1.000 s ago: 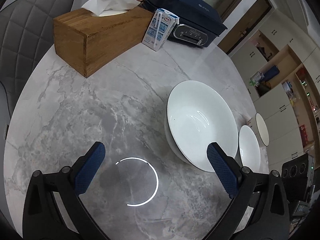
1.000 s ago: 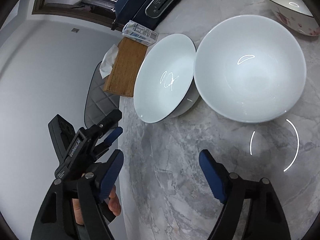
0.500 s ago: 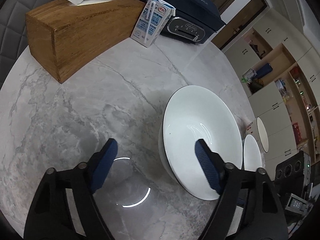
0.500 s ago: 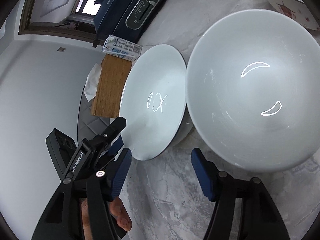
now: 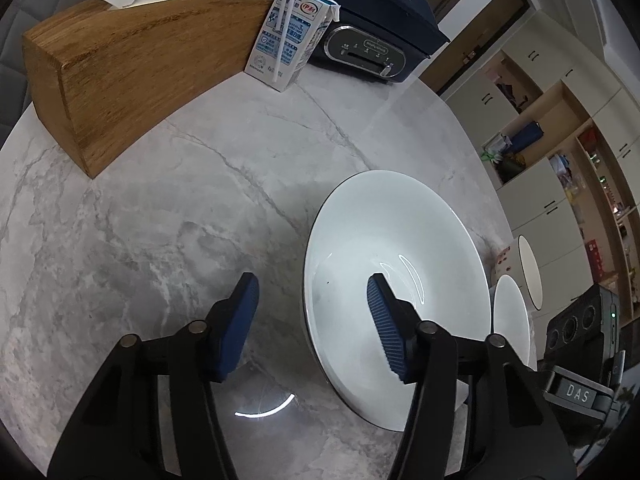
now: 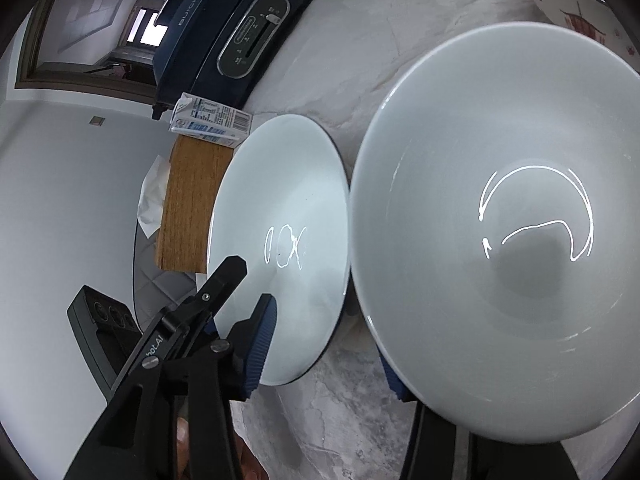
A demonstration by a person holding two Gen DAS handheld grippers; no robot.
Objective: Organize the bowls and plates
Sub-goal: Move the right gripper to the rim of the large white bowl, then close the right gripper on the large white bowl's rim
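Left wrist view: the left gripper [image 5: 312, 312] has its fingers apart, straddling the near rim of the white plate [image 5: 404, 248] on the marble worktop [image 5: 160, 208]; a patterned bowl [image 5: 528, 268] stands beyond. Right wrist view: the right gripper [image 6: 328, 344], fingers apart, fronts a big white bowl [image 6: 500, 220] upright beside the plate.

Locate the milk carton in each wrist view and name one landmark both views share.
Left wrist view: milk carton upright at top centre, between the wooden tissue box and the dark blue appliance.
Right wrist view: milk carton upper left, above the tissue box.
Shared landmark: the appliance's control panel.
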